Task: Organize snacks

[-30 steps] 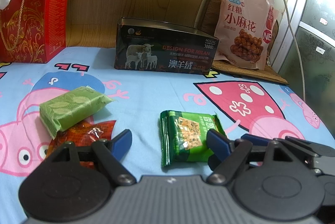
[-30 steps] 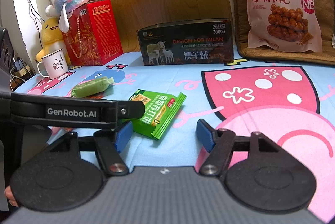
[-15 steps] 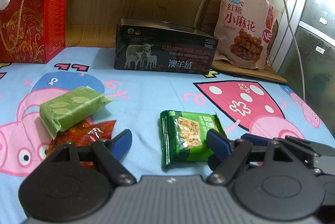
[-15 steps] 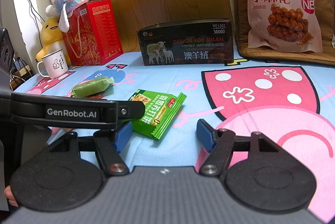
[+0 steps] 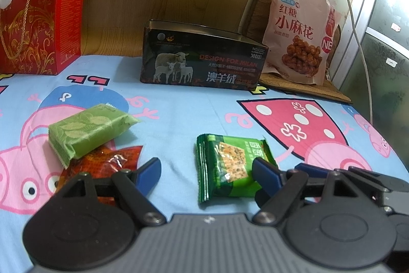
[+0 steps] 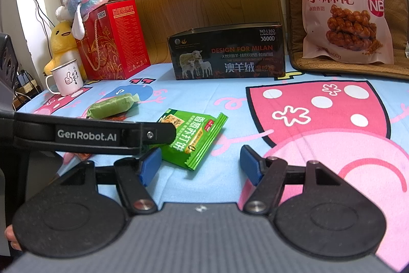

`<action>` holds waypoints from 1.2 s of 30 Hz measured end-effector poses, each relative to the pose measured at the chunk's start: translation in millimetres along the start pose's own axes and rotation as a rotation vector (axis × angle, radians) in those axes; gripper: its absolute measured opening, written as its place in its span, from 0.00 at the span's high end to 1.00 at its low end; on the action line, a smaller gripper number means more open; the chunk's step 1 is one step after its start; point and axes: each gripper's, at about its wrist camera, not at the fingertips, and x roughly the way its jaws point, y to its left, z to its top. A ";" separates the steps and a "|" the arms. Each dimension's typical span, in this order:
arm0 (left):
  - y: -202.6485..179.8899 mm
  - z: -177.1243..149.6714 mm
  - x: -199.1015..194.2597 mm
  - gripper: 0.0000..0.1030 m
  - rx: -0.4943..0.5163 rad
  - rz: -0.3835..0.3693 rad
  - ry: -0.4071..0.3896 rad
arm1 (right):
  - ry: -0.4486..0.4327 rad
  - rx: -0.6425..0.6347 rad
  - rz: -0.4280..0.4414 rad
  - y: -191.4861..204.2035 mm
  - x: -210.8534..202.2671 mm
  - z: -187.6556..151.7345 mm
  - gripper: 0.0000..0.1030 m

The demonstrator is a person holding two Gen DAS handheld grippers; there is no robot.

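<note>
Left gripper, right gripper: jaws spread, nothing grasped. Red snack packet half-hidden under light-green pack; cracker packet partly behind fingertip.

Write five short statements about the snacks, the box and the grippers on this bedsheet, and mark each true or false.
1. The light green packet lies partly on the red packet. True.
2. The left gripper is shut on the cracker packs. False: its fingers stand open, nothing pressed between them.
3. The black box is open at the top. True.
4. The pink snack bag lies flat on the sheet. False: it stands leaning, on a brown mat.
5. The right gripper holds the mug. False: it is open and empty; the mug stands by the red carton.
</note>
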 end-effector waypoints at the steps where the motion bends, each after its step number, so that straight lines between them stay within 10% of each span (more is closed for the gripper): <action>1: 0.2 -0.1 -0.2 0.21 0.001 -0.001 0.000 | 0.000 0.000 0.000 0.3 0.0 0.0 0.32; 29: 0.5 0.2 -0.1 0.22 -0.005 -0.006 0.004 | 0.003 -0.007 0.007 1.2 0.5 -0.4 0.30; 36: 14.3 1.6 -6.5 0.36 -0.055 -0.047 0.012 | 0.002 -0.003 0.013 0.6 0.6 -0.2 0.30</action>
